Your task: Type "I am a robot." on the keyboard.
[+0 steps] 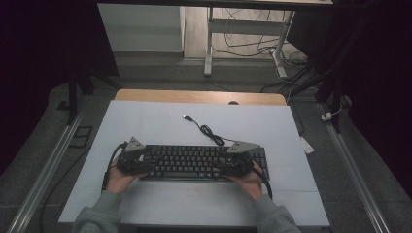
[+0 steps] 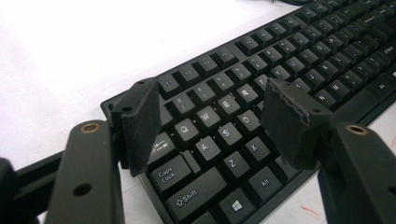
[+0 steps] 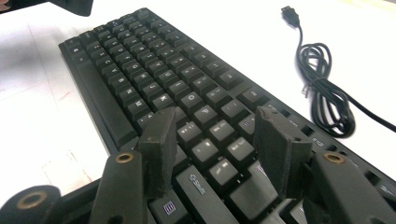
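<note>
High view: black keyboard [image 1: 194, 162] flat on pale bench [image 1: 145, 121], left claw [image 1: 130, 162] over its left end, right claw [image 1: 238, 164] over its right end. Left gripper view: jaws apart, gripping nothing, Q-A-Z keys below and between them. Right gripper view: jaws likewise spread, empty, hovering over Shift area; coiled cable [image 3: 327, 93] off beyond keyboard's far edge.

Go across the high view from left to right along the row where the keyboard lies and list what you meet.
Left gripper → keyboard → right gripper. The keyboard's coiled cable lies farther back, so it is left out.
</note>
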`<act>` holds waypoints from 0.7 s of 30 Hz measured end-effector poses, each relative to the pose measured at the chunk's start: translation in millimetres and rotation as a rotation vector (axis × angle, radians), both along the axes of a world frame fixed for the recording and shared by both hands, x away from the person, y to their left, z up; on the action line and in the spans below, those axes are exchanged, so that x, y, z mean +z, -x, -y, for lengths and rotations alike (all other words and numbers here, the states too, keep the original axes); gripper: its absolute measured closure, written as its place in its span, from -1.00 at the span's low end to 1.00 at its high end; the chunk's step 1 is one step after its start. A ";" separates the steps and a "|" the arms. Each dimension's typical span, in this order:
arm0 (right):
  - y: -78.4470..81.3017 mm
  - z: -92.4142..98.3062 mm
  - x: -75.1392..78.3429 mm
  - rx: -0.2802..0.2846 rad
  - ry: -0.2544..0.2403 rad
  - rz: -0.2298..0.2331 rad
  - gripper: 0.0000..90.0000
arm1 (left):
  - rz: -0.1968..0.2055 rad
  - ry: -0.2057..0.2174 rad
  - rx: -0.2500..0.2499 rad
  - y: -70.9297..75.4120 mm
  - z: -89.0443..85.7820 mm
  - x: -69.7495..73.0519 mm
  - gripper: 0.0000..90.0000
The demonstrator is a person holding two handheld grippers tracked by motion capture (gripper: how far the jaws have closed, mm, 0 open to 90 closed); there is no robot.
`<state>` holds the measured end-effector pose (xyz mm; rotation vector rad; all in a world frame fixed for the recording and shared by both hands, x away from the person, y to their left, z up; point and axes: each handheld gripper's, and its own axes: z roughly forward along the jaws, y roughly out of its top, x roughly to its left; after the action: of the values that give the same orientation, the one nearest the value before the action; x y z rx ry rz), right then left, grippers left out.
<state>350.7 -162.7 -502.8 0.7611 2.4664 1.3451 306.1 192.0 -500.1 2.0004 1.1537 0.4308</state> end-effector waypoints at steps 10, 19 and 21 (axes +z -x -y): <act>-4.1 -15.5 1.5 0.009 0.009 -0.018 0.25 | -0.003 -0.017 -0.001 -0.7 1.2 -1.8 -0.19; -4.8 -29.6 2.7 0.055 0.020 -0.029 0.72 | 0.000 -0.016 0.000 -0.3 1.5 -1.7 -0.20; -5.2 -32.4 4.5 0.072 0.020 -0.035 0.83 | -0.002 -0.016 -0.001 -0.2 2.5 -1.9 -0.20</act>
<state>355.9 -130.3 -498.3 0.7035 2.5536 1.3400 306.3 189.5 -502.0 2.0154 1.1535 0.4394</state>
